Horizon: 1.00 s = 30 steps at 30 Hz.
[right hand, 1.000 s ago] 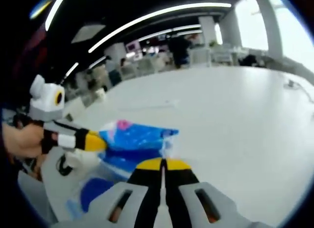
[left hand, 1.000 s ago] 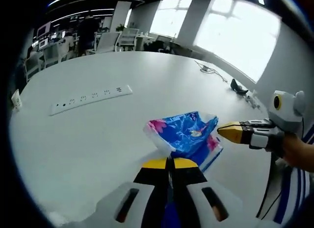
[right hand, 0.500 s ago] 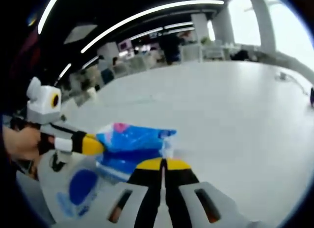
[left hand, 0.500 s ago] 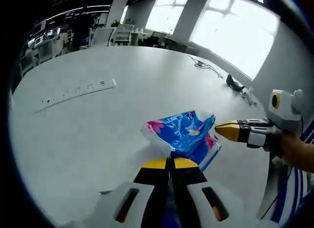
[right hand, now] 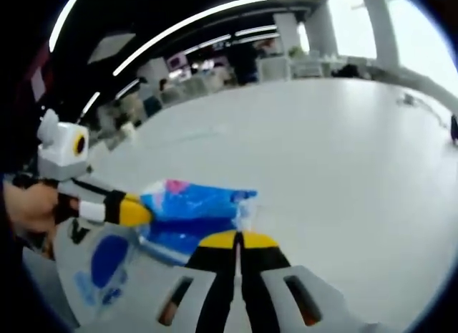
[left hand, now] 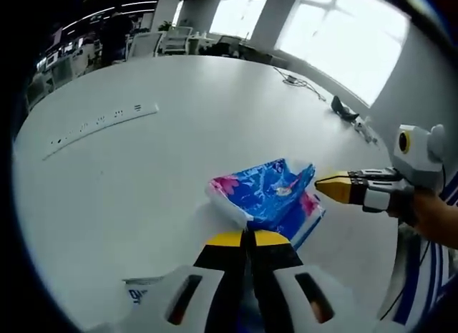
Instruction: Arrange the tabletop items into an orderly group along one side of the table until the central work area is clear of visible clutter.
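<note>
A blue floral plastic packet (left hand: 268, 197) hangs just above the white table (left hand: 143, 175), stretched between both grippers. My left gripper (left hand: 247, 235) is shut on its near edge. The right gripper (left hand: 335, 188) comes in from the right, tips closed on the packet's clear end flap. In the right gripper view the same packet (right hand: 189, 211) lies ahead of my right gripper (right hand: 238, 237), whose jaws are shut at its corner. There the left gripper (right hand: 134, 213) pinches the packet's opposite end.
A white power strip (left hand: 100, 122) lies on the far left of the table. Cables (left hand: 293, 81) and a black object (left hand: 346, 111) sit near the far right edge. A white sheet with blue print (right hand: 107, 265) lies under the packet. Chairs and desks stand beyond the table.
Both grippers still hold the packet the same way. The cameras have shifted a little, and the blue-printed white sheet now shows at the left view's bottom.
</note>
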Tool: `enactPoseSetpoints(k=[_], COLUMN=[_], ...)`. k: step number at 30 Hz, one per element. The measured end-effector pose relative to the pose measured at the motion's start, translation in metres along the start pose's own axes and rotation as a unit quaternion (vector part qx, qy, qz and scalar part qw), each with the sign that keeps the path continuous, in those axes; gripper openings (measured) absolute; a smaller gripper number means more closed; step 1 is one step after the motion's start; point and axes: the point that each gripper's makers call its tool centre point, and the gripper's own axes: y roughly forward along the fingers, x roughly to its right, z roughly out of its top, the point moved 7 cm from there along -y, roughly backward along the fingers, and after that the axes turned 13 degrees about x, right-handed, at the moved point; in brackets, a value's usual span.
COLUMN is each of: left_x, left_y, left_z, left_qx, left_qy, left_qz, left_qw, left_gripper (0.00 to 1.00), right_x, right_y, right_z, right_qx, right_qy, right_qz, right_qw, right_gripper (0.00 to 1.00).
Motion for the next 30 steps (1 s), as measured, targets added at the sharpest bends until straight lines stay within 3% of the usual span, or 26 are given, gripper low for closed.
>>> enactPoseSetpoints(k=[19,30], left_x=[-0.0025,-0.009], left_y=[-0.0018,-0.0066], left_z=[-0.0101,-0.0075], left_qx=[-0.028,-0.02], left_qy=[-0.004,-0.025], left_qz=[-0.004,0.013], left_qw=[0.9996,0.9994], left_gripper=[0.07,0.12], right_x=[-0.0031,-0.0086], right_y=[0.0015,0.0006], right_z=[-0.0058,-0.0071], right_qx=[-0.001,-0.008], right_qy=[0.004,0.001], right_qz=[-0.002,0.0], right_qw=[1.0,1.0], right_gripper=[0.0,0.01])
